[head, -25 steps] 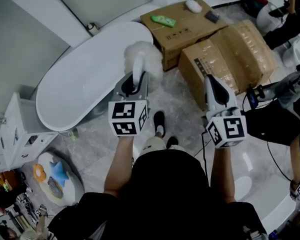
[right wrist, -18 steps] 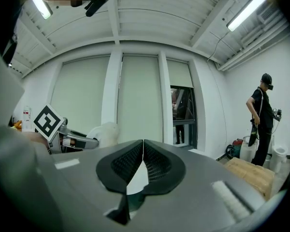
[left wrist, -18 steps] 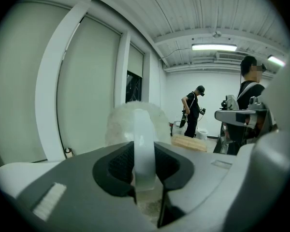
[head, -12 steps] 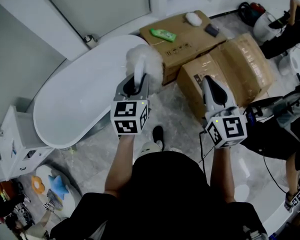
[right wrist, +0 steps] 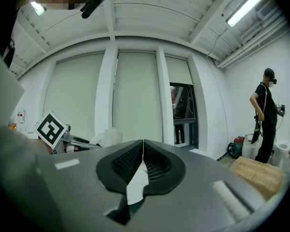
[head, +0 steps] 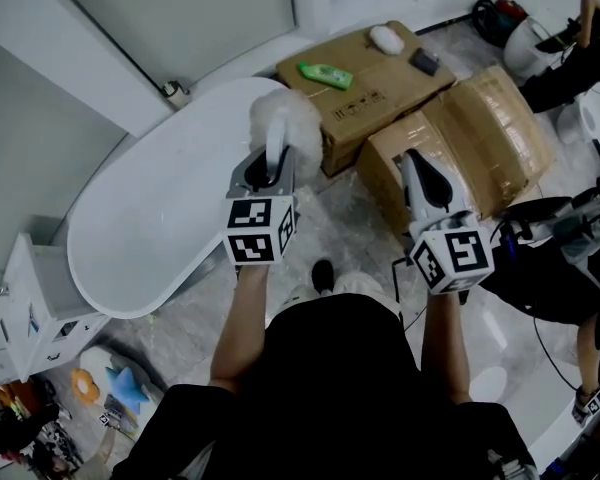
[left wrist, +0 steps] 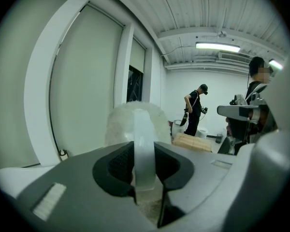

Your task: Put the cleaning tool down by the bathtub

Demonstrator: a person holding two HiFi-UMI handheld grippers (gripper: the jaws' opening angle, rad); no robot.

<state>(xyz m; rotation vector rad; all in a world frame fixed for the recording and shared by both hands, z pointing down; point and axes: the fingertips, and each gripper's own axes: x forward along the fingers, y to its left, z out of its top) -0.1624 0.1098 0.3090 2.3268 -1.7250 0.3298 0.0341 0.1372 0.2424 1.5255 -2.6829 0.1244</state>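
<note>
In the head view, a fluffy white duster (head: 288,116) on a translucent plastic handle is seen held up in the air by the left gripper (head: 271,164). Its head shows against the end of a white oval bathtub (head: 150,218), just beside a brown cardboard box (head: 380,63) on which a green bottle (head: 326,71) lies. The right gripper (head: 418,171) is held out towards a second, tape-wrapped cardboard box (head: 480,118), apart from the duster. A strip of grey stone floor (head: 350,228) is left between tub and boxes.

In the left gripper view, the handle is shown clamped upright between the black ribbed pads, with the fluffy head rising beyond the jaws. A standing person (left wrist: 195,108) is seen far off.

In the right gripper view, the jaws are shown pressed together with nothing between them.

The carrying step is judged to be in hand, as the duster is not yet set down. Next, the left gripper would have to be lowered to the floor beside the tub and only then released, so that the duster is laid down rather than dropped.
</note>
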